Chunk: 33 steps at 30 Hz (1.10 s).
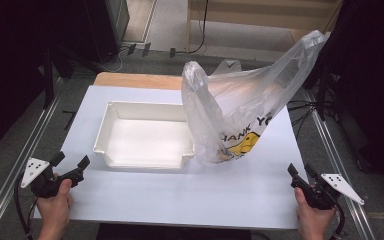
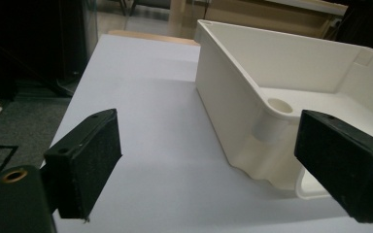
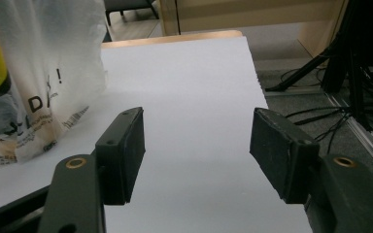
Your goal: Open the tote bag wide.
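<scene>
Standing together: one tray (image 1: 145, 135), one plastic bag (image 1: 240, 110).

Light falls from overhead onto the white counter (image 1: 180, 200), leaving the room's edges nearly black in the high view. The tray (image 1: 145, 135) casts a soft shadow toward the near side, and the plastic bag (image 1: 240, 110) shows a pale sheen. Both gripper views are dim and slightly soft, with the near jaws blurred.

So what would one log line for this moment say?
left tool: open, empty | right tool: open, empty | plastic bag: upright beside white tray | stage: before contact
</scene>
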Each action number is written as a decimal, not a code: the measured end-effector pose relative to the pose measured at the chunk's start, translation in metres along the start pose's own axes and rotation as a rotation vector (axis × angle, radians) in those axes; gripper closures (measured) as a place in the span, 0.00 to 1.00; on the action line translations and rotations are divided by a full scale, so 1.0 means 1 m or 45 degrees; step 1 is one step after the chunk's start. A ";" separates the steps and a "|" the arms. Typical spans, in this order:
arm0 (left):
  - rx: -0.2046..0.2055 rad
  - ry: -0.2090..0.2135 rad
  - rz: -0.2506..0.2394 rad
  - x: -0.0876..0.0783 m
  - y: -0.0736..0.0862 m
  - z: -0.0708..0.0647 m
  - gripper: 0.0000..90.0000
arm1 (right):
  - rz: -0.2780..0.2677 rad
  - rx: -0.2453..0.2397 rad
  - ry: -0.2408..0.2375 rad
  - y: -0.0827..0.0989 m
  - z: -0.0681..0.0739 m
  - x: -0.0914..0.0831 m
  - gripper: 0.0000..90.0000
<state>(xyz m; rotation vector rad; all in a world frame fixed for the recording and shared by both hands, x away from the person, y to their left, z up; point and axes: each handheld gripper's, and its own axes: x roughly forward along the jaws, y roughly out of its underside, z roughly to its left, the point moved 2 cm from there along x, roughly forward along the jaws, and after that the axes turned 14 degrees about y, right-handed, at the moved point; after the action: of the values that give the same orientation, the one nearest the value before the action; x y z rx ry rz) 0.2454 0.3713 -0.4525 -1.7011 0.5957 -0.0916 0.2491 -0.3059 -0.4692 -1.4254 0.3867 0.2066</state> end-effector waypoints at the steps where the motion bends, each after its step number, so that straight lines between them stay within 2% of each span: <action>1: 0.002 -0.005 -0.006 0.000 0.000 0.000 0.14 | -0.004 -0.001 -0.002 -0.001 0.001 -0.001 0.42; 4: 0.007 -0.002 -0.012 -0.001 -0.001 -0.001 0.15 | -0.024 0.005 -0.024 -0.007 0.008 -0.005 0.41; 9: 0.008 -0.014 -0.017 -0.001 -0.002 -0.002 0.15 | -0.053 -0.039 -0.056 -0.017 0.022 -0.008 0.40; 17: 0.021 -0.005 -0.031 -0.005 -0.010 -0.011 0.16 | -0.072 -0.061 -0.165 -0.035 0.054 -0.004 0.40; 20: 0.002 0.002 -0.026 -0.004 -0.014 -0.015 0.16 | -0.086 -0.081 -0.197 -0.042 0.065 -0.003 0.40; 25: 0.067 0.053 -0.011 0.002 -0.023 -0.037 0.16 | -0.117 -0.111 -0.238 -0.053 0.082 0.002 0.40; 28: 0.080 0.095 -0.008 0.005 -0.027 -0.050 0.16 | -0.131 -0.075 -0.286 -0.061 0.088 0.006 0.39; 30: 0.089 0.123 -0.015 0.007 -0.029 -0.058 0.16 | -0.138 -0.061 -0.306 -0.064 0.093 0.007 0.43; 33: 0.111 0.147 -0.003 0.015 -0.033 -0.070 0.16 | -0.149 -0.080 -0.326 -0.068 0.101 0.008 0.65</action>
<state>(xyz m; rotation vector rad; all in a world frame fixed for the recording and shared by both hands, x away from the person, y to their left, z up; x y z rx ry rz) 0.2424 0.3052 -0.4090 -1.6196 0.6662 -0.2153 0.2955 -0.2163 -0.4003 -1.4575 0.0872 0.3047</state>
